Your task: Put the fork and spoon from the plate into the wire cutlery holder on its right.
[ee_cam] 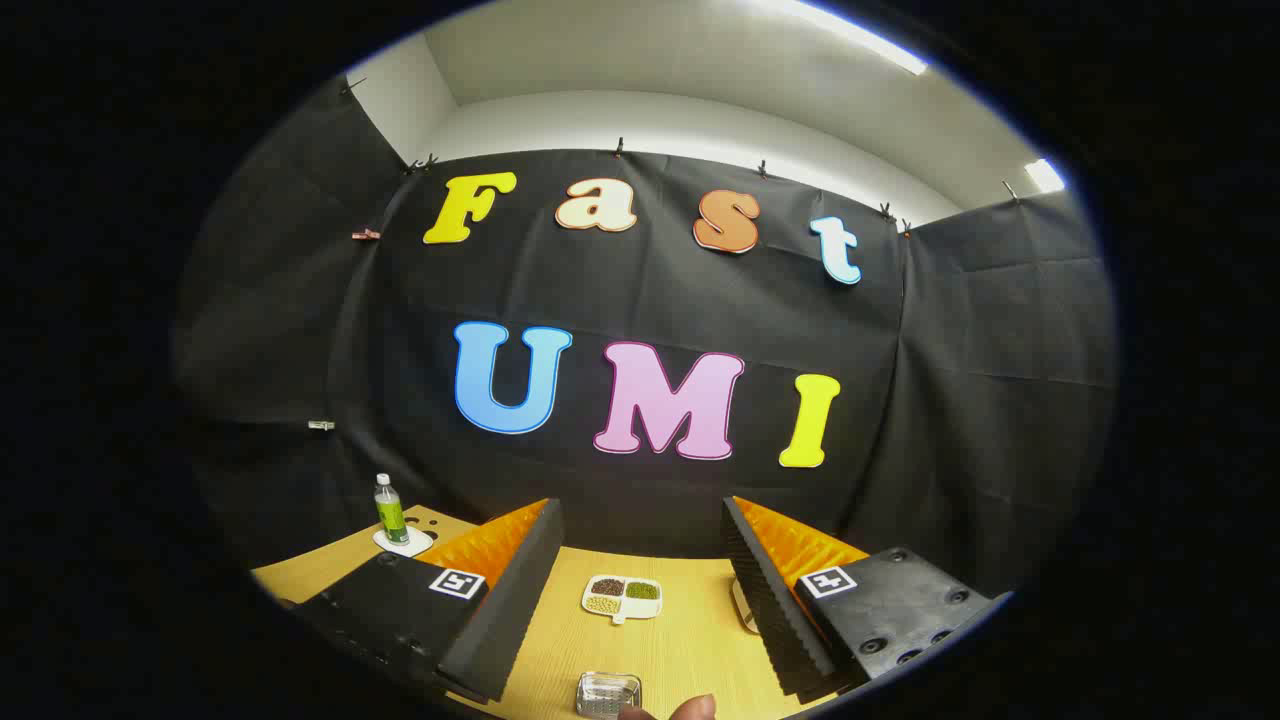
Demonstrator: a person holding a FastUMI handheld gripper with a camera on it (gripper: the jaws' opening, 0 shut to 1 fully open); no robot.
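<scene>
Gripper (640, 610): fingers spread wide apart, nothing between the pads; they are raised above the table and point toward the far wall.
Left finger (500, 600): stands over the left part of the table, its ridged inner face turned toward the gap.
Right finger (775, 600): stands over the right part of the table, partly covering a pale rim.
Table (690, 650): light wood, running from the near side to the foot of the wall.
Tray (622, 597): white, split into compartments holding dark, green and pale grains; it lies between the fingers, toward the far side.
Holder (608, 694): small wire-mesh box, near side of the table, between the fingers and nearer than the tray.
Plate (741, 605): only a pale edge shows just beside the right finger; cannot tell whether it is the plate, and fork and spoon cannot be made out.
Fingertip (692, 708): a person's, at the near edge, just right of the holder.
Bottle (390, 510): green, upright on a white coaster (405, 542), far left, beyond the left finger.
</scene>
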